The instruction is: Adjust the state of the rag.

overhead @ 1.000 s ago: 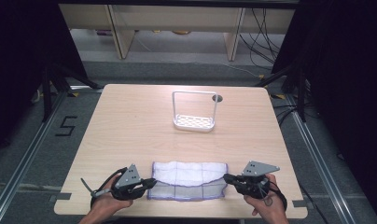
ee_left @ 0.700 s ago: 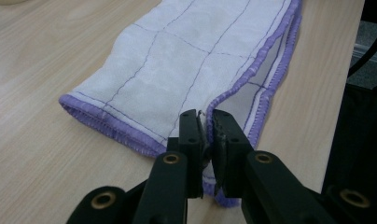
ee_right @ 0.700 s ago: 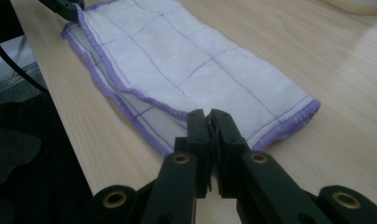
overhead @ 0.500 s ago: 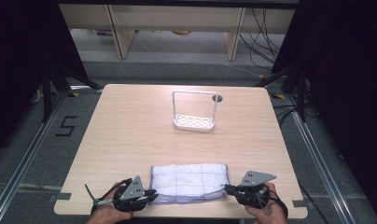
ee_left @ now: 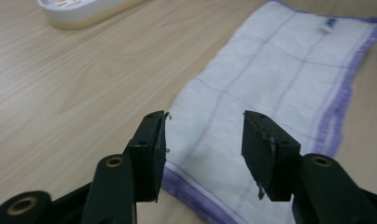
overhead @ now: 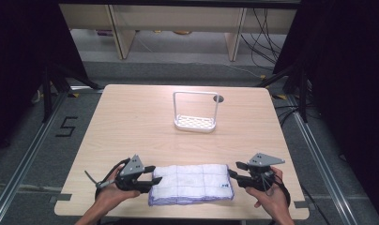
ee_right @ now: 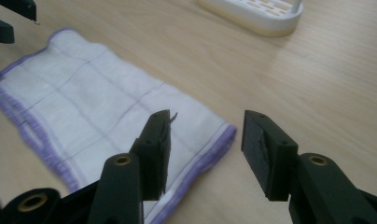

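A folded white cloth (overhead: pixel 191 183) with purple edging lies flat near the table's front edge, seen too as the cloth (ee_left: pixel 270 79) in the left gripper view and the cloth (ee_right: pixel 98 116) in the right gripper view. My left gripper (overhead: pixel 152 176) is at its left end and its jaws have just been opening; they stand open over the cloth's corner, pressing nothing. At the right end my right gripper (overhead: pixel 234 169) has also just been opening its jaws. They are open above the cloth's edge, with nothing held.
A white wire rack with a slotted base (overhead: pixel 195 122) stands at the table's middle rear, its base also seen as the rack (ee_left: pixel 79 9) and the rack (ee_right: pixel 254 11). A small round hole (overhead: pixel 218 99) sits in the tabletop behind it. Bare wood (overhead: pixel 131 131) lies between rack and cloth.
Both grippers, shut on the cloth's ends a second ago, drew it toward the front edge, then opened and let go. The cloth now lies flat and both hands have backed slightly outward.
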A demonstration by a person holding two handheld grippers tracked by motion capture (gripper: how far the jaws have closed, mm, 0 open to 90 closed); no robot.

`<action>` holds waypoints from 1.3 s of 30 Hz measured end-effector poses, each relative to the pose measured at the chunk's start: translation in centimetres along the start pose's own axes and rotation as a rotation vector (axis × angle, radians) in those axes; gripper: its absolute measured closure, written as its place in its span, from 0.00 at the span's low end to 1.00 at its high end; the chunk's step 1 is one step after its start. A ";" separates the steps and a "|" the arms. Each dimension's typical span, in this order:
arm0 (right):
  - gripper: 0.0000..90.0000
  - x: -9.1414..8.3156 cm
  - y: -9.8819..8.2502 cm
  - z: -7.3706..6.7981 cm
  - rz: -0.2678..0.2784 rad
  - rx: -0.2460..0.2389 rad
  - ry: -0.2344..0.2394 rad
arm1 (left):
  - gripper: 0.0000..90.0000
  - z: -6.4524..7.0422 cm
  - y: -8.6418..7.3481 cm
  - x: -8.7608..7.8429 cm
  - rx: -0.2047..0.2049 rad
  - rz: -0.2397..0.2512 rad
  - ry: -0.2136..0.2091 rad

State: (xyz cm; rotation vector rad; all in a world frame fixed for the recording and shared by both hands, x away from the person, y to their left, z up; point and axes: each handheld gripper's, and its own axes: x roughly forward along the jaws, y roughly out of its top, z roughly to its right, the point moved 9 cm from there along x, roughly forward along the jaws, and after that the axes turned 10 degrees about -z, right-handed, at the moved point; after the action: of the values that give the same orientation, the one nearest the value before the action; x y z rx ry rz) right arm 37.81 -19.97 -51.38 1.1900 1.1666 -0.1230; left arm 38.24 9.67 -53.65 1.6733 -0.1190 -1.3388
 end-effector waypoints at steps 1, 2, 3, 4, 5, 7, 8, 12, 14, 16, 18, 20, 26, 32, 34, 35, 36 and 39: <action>0.59 0.4 0.3 0.5 -0.005 -0.016 -0.005 | 0.54 -0.8 0.0 0.2 0.010 -0.028 0.011; 0.58 0.9 0.5 0.9 -0.012 -0.014 -0.007 | 0.54 -1.2 0.2 0.7 -0.023 -0.018 0.006; 0.58 1.3 0.6 0.9 -0.020 0.023 -0.006 | 0.54 -1.8 0.1 1.0 -0.015 -0.041 0.007; 0.58 1.8 0.8 1.4 -0.032 -0.003 -0.014 | 0.54 -2.3 0.0 1.3 -0.027 -0.058 0.013; 0.58 2.4 0.8 1.6 -0.050 -0.008 -0.016 | 0.54 -2.6 -0.1 1.6 -0.027 -0.069 0.009; 0.58 3.1 0.8 1.9 -0.061 -0.015 -0.024 | 0.54 -3.1 -0.2 2.2 -0.034 -0.089 -0.008; 0.58 3.3 0.8 2.0 -0.069 -0.015 -0.022 | 0.55 -3.4 -0.2 2.5 -0.062 -0.087 -0.010; 0.58 4.2 0.9 2.4 -0.093 0.003 -0.021 | 0.55 -3.5 -0.5 3.0 -0.068 -0.106 -0.028; 0.58 4.5 0.9 2.5 -0.101 -0.007 -0.020 | 0.55 -3.6 -0.8 3.1 -0.047 -0.132 -0.026; 0.58 5.0 0.7 2.6 -0.131 0.004 -0.019 | 0.55 -3.6 -1.1 3.3 -0.046 -0.146 -0.024; 0.58 5.4 0.5 2.4 -0.153 0.006 -0.017 | 0.55 -3.5 -1.2 3.5 -0.045 -0.156 -0.017; 0.58 6.1 0.6 2.1 -0.140 0.007 -0.012 | 0.58 -3.2 -1.4 3.6 -0.027 -0.166 -0.021; 0.60 6.9 0.1 2.0 -0.202 0.005 -0.014 | 0.69 -2.9 -1.6 3.8 -0.028 -0.168 -0.022; 0.72 7.3 0.0 2.0 -0.203 -0.028 -0.011 | 0.84 -2.3 -1.7 3.7 -0.015 -0.167 -0.053; 0.85 7.4 0.1 1.6 -0.193 -0.029 0.009 | 0.89 -2.1 -1.7 3.6 -0.011 -0.164 -0.047; 0.89 7.5 0.2 1.6 -0.186 -0.058 0.013 | 0.90 -2.1 -1.8 3.5 0.010 -0.169 -0.042; 0.91 7.5 0.3 1.5 -0.185 -0.064 0.013 | 0.91 -2.1 -1.8 3.4 0.011 -0.166 -0.043; 0.93 7.6 0.9 1.6 -0.184 -0.081 0.014 | 0.92 -1.8 -2.1 3.0 0.016 -0.164 -0.044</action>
State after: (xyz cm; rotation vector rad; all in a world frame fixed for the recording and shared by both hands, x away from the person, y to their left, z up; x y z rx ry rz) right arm 42.91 -17.22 -56.64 1.0125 1.2805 -0.2047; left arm 39.91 10.08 -57.38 1.6966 -0.0183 -1.5005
